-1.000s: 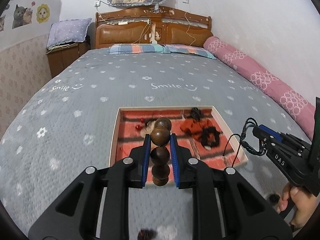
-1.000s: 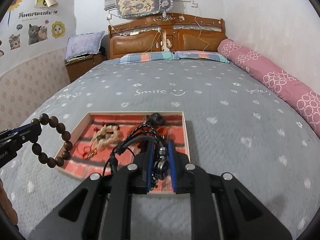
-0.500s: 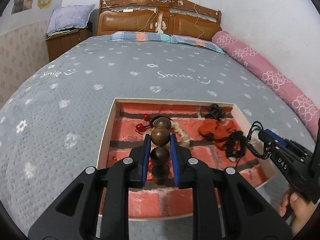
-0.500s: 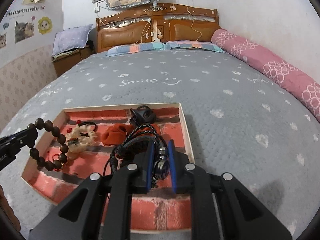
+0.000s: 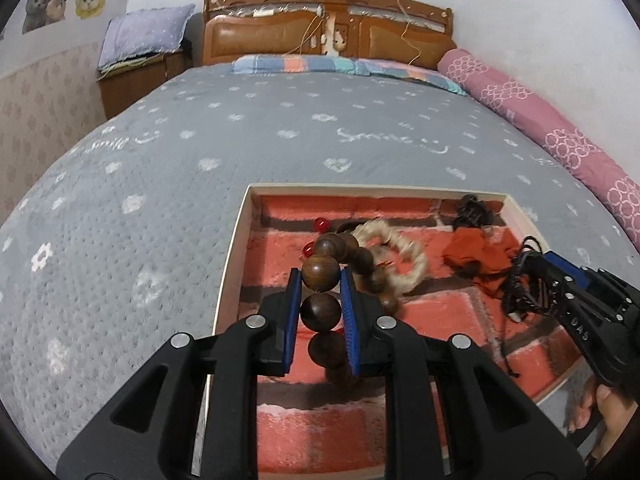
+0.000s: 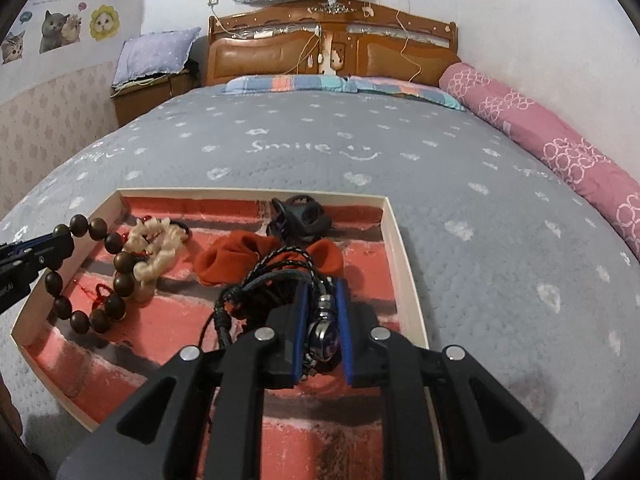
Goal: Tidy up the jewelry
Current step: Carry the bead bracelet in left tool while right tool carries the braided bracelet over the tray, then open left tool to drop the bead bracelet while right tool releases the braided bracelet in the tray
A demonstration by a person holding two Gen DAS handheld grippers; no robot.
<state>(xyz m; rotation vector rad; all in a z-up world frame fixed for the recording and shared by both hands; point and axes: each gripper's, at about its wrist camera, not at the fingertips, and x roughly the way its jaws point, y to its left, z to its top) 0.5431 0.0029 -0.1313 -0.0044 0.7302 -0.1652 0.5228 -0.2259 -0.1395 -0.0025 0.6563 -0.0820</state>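
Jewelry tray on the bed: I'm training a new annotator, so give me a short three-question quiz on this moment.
1. True or false: the left gripper has its jaws shut on the wooden bead bracelet.
2. What does the right gripper hold? A) the cream scrunchie B) the black cord bracelet C) the red cloth
3. Fill in: the cream scrunchie lies inside the ____.

Key: 1 true. 2 B, the black cord bracelet; the red cloth lies on the tray floor. 3 tray.
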